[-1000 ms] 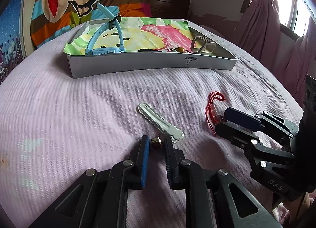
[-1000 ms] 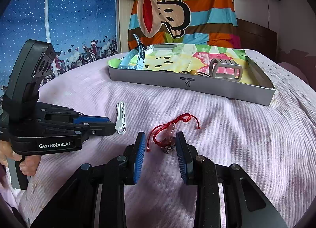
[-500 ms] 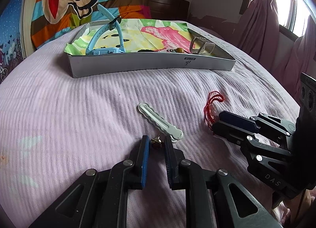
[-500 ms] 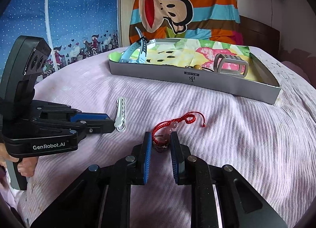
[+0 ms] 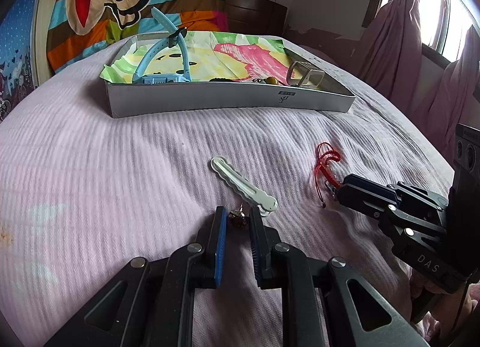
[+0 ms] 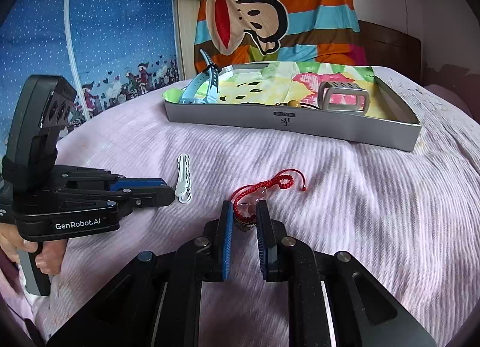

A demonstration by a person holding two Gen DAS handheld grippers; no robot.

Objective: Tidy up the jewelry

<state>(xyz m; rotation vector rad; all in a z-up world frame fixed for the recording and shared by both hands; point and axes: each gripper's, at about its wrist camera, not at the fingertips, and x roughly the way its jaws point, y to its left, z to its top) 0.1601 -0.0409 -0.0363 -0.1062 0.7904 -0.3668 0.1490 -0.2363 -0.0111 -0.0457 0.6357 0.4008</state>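
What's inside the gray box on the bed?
The box holds a blue watch, a pale band and a yellow bead on colorful paper. The front wall hides whatever lies low behind it.

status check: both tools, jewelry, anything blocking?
Left tool shut on small bronze charm. Right tool closing on red cord bracelet. White plastic hair clip loose on bed, no obstruction.

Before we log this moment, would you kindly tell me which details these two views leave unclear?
- Small charm between the left tongs: too small in the left wrist view to identify; hidden behind the tong tips in the right wrist view.
- Bead on the red string bracelet: the right tongs cover it.
- Dark beaded piece in the tray: the front wall cuts it off in both views.
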